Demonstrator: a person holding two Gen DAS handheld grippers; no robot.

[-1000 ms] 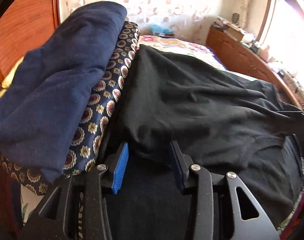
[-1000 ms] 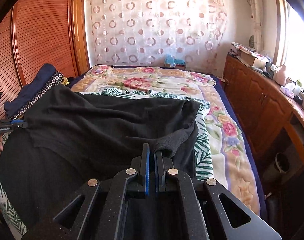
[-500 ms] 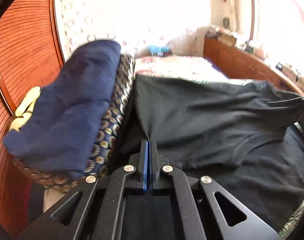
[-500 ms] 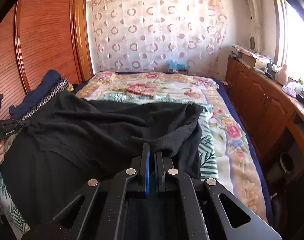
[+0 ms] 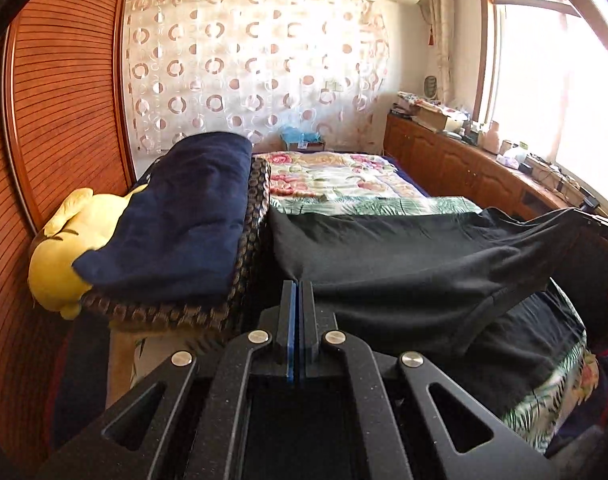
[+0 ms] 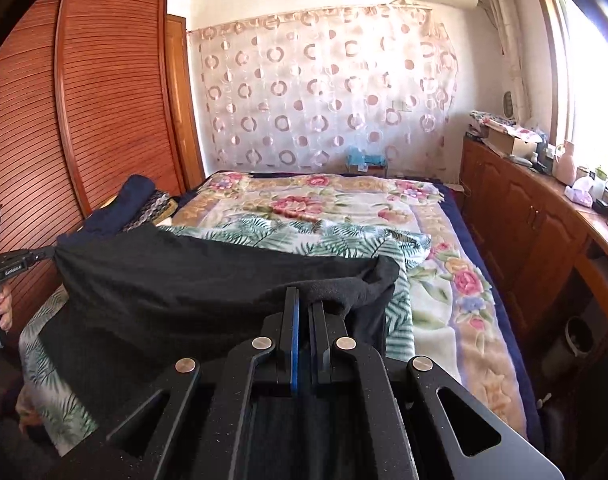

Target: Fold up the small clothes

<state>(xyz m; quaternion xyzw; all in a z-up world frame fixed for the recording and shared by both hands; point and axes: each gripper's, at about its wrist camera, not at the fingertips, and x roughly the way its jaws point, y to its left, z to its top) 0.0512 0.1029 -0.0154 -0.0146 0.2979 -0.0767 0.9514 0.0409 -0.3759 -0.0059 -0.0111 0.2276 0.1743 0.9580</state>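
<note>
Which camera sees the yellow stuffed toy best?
The left wrist view. There the yellow plush toy lies plainly at the left, against the wooden wardrobe, partly under folded navy cloth. The right wrist view shows only that distant navy pile; the toy is hidden.

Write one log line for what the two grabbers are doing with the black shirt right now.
stage: lifting to fold | left gripper: shut on black shirt | right gripper: shut on black shirt | shirt: stretched between both, above floral bedspread

Bed (image 6: 455, 280) carries floral blanket (image 6: 304, 208); black garment (image 6: 184, 280) atop.
</note>
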